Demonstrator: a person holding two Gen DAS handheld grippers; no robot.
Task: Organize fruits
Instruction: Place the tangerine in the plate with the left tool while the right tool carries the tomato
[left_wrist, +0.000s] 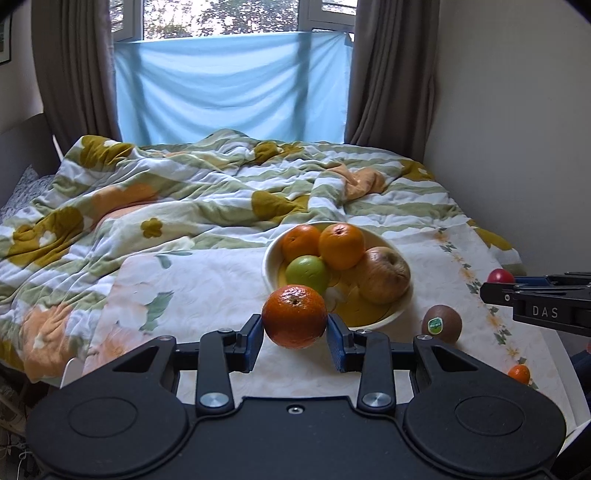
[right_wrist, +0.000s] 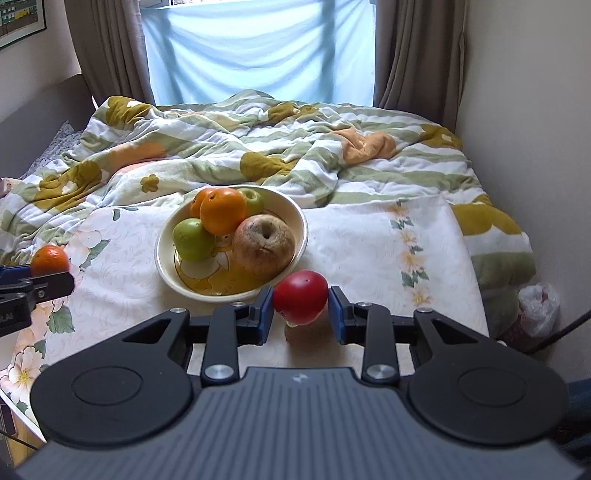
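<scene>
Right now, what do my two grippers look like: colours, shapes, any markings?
Both the left gripper and right gripper are matte black with blue ribbed fingers, silver pivot bolts and twin round housings. The right one's side reads "DAS". No sleeves visible.

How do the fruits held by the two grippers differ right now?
The left gripper clamps an orange with dimpled, matte skin; the right gripper clamps a smooth, glossy red fruit. The orange fills its jaws slightly wider than the red fruit does. Both are round, held off the cloth, short of the bowl.
</scene>
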